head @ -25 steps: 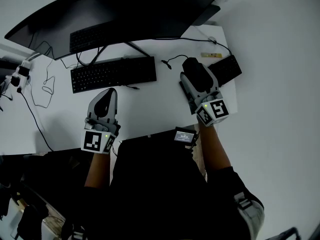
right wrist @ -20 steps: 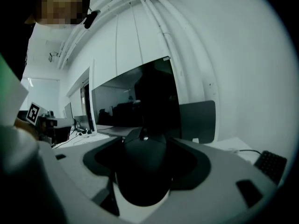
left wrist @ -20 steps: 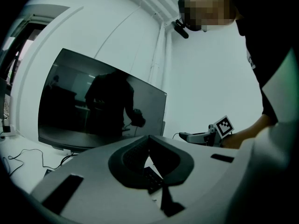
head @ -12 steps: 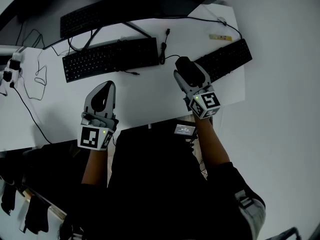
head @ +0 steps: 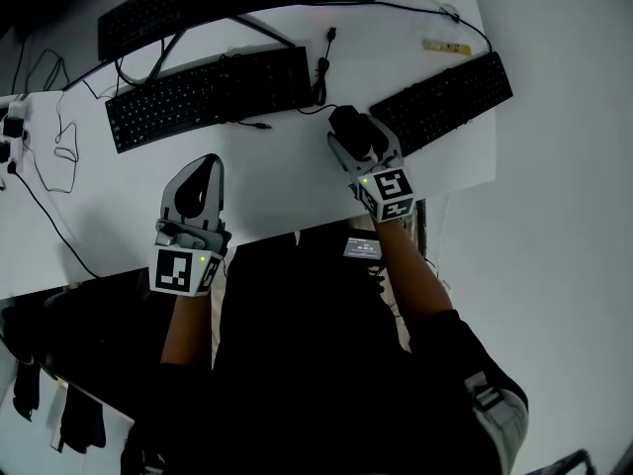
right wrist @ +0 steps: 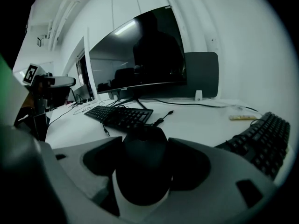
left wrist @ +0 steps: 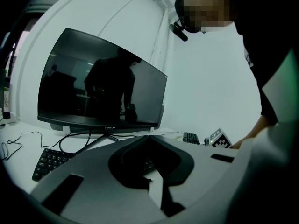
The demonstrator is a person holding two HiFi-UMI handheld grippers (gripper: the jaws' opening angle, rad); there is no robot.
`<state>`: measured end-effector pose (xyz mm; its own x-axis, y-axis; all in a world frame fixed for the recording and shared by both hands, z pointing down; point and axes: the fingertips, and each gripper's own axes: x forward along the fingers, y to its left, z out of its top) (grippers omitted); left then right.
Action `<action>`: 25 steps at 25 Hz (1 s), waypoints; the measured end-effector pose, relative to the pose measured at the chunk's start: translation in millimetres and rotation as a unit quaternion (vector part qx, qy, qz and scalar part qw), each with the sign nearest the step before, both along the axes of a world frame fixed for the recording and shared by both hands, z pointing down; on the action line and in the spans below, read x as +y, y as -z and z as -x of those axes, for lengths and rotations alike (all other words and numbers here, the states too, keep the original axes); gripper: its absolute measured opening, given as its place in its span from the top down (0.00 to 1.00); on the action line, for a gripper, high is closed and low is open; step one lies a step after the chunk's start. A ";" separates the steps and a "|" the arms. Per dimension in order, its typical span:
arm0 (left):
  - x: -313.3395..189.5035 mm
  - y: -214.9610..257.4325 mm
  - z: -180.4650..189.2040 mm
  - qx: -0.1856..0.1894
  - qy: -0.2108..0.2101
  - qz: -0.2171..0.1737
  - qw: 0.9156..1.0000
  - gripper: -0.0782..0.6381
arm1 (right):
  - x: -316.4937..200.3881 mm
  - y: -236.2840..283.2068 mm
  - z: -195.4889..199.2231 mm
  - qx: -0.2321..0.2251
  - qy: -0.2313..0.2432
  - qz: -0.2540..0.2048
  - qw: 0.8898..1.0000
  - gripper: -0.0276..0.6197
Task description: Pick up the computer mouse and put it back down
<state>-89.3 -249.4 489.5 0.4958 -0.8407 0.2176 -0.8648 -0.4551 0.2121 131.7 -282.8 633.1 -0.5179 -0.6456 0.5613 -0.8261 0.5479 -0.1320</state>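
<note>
Our right tool (head: 351,139) is clamped on the mouse (head: 346,124); we cannot tell whether the mouse touches the bench (head: 287,181). Just right of this tool lies a slanted keyboard (head: 445,100). Ahead and to its left are another keyboard (head: 208,97) and a loose cable plug (head: 322,72). Bare bench opens to its left, and the bench edge runs just behind it. Our left tool (head: 203,171), jaws together and empty, is well apart.

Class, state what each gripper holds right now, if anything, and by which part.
The right gripper holds the black computer mouse by its two sides, one jaw on each. The left gripper is shut on nothing.
</note>
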 end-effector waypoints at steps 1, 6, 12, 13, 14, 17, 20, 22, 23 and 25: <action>0.4 -1.9 -0.9 -0.001 -0.002 0.001 1.000 0.90 | 1.6 -4.2 1.1 0.006 0.003 0.004 1.000 0.48; 2.7 -8.1 -4.1 0.000 -0.007 0.006 1.000 0.90 | 9.6 -21.9 2.9 0.040 0.014 0.025 0.999 0.48; 7.9 -11.7 -1.5 0.001 -0.002 0.008 1.000 0.90 | 15.8 -33.3 11.2 0.065 0.027 0.028 0.997 0.48; 8.6 -12.1 -0.4 0.002 -0.002 0.009 1.000 0.90 | 16.2 -35.2 11.9 0.070 0.028 0.029 0.997 0.48; 9.6 -12.6 0.4 0.001 -0.001 0.010 1.000 0.90 | 16.6 -37.2 12.4 0.075 0.029 0.030 0.996 0.48; 13.4 -13.4 2.2 0.001 0.000 0.010 1.000 0.90 | 18.8 -42.7 13.6 0.083 0.031 0.034 0.995 0.48; 16.3 -12.8 4.0 0.005 0.004 0.010 1.000 0.90 | 20.3 -45.5 13.5 0.089 0.032 0.035 0.995 0.48; 18.7 -14.4 3.9 0.008 0.006 0.013 1.000 0.90 | 20.3 -46.4 13.8 0.096 0.034 0.033 0.994 0.48; 20.2 -16.1 3.5 0.008 0.005 0.015 1.000 0.90 | 20.0 -46.7 14.2 0.098 0.035 0.033 0.994 0.48; 23.6 -19.0 1.9 0.006 0.002 0.016 1.000 0.90 | 19.7 -47.2 14.7 0.101 0.034 0.033 0.994 0.48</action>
<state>-91.2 -225.8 508.5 0.4946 -0.8360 0.2379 -0.8641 -0.4436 0.2376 117.0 -263.1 680.3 -0.4324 -0.5713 0.6976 -0.8004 0.5995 -0.0051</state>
